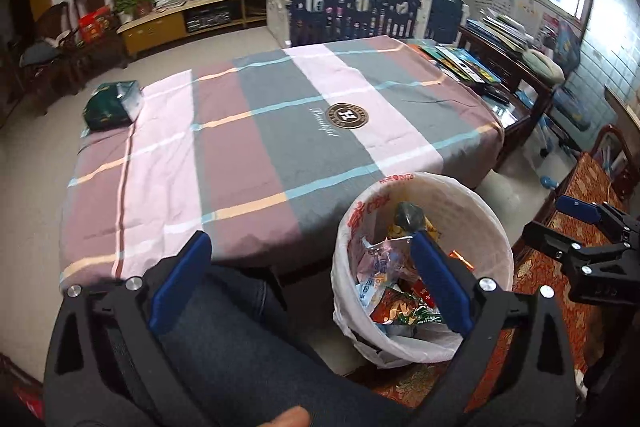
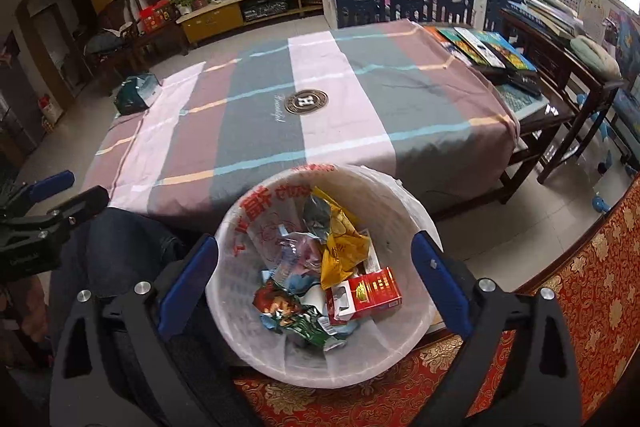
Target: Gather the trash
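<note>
Two grippers hang empty over the person's lap and the bin. The left gripper [image 1: 310,279] has its jaws spread wide with nothing between them, poised above a knee in dark jeans, its right finger overlapping the bin's near rim in that view. The right gripper [image 2: 316,275] is likewise wide open and empty, hovering directly over the bin [image 2: 416,227], which stands on the floor between the table edge and a red patterned seat [image 2: 580,287].

The bin, lined with a white bag, already holds the trash [image 2: 320,279]: a red box, a yellow wrapper, green and red packets, crumpled plastic. The striped cloth [image 1: 256,131] on the table looks bare except for one green packet [image 1: 113,103] at its far left corner, well apart from both grippers.

Judging by this, the collecting is nearly done. If that packet counts as trash, the left gripper sits nearer to it; the next move calls for a long reach across the cloth, a pinch on the packet's edge, and a carry to the bin.
</note>
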### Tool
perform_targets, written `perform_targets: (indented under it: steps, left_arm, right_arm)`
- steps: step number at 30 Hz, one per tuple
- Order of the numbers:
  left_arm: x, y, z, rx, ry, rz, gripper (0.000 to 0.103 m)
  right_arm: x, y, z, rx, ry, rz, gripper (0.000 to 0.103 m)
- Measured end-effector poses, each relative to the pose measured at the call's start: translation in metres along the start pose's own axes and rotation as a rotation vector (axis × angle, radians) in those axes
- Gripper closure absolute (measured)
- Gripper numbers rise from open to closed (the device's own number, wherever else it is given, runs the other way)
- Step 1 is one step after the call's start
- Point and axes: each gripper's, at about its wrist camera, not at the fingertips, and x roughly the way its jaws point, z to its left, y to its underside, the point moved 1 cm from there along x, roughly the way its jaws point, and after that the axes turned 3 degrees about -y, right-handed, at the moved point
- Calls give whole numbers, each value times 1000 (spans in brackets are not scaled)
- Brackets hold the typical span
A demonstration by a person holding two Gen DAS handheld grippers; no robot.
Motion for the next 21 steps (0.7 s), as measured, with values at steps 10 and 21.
perform_targets:
  steps: [10,21]
  left_arm:
    - [-53,20,8,-78,-88,-73,3]
    - [-70,18,10,-88,-64,-124,3]
  right_arm:
    - [-49,-9,41,-88,16,-70,4]
    - [-62,-10,49,-113,48,-113,4]
